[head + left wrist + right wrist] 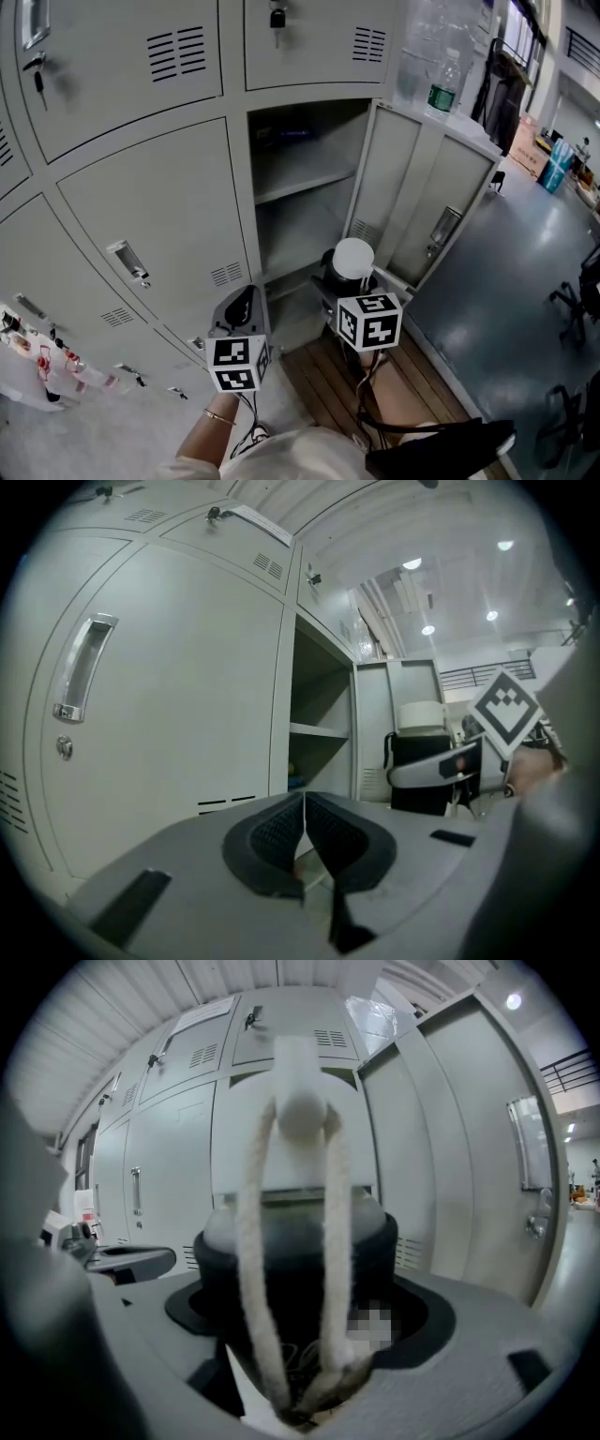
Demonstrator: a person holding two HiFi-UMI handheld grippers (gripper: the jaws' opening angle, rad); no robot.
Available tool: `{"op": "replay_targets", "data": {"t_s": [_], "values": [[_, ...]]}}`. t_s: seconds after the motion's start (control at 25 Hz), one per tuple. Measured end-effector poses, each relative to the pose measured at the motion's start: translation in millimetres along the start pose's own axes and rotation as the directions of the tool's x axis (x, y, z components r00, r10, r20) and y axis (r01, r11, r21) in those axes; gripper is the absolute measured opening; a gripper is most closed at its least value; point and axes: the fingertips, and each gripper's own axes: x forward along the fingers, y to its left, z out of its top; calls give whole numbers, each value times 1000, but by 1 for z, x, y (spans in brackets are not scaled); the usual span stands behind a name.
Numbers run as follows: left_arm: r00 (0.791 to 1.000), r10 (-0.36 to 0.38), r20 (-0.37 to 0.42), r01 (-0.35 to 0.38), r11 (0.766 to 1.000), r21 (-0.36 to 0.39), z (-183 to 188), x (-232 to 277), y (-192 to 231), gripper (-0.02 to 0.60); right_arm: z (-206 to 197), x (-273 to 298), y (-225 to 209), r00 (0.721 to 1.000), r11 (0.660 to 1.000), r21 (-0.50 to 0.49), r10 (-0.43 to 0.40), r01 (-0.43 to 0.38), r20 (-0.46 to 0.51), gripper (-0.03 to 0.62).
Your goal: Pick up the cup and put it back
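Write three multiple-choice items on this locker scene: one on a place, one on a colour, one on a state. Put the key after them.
1. Where is the black cup with a white lid and white rope loop?
A. On a shelf inside the open locker.
B. Between the right gripper's jaws.
C. On the floor.

2. What colour is the cup's lid?
A. Red.
B. White.
C. Green.

3. How do the left gripper's jaws stand?
A. Wide apart.
B. Closed on a bottle.
C. Together, with nothing between them.

Key:
1 B: the right gripper view shows the cup filling its jaws.
2 B: the head view shows a round white top.
3 C: the left gripper view shows its pads meeting.
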Motion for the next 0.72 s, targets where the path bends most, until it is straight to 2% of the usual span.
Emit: {"op": "replay_targets", "data": {"t_s": [0.32, 0.72], "values": [[998, 58, -6, -58, 998, -17, -6, -19, 17, 9, 23, 35, 5, 1000, 999, -26, 22, -21, 10, 422], [992, 127, -22, -128, 992, -23, -17, -36, 39, 9, 26, 85, 18, 999, 998, -25, 50, -50, 4, 422]]}}
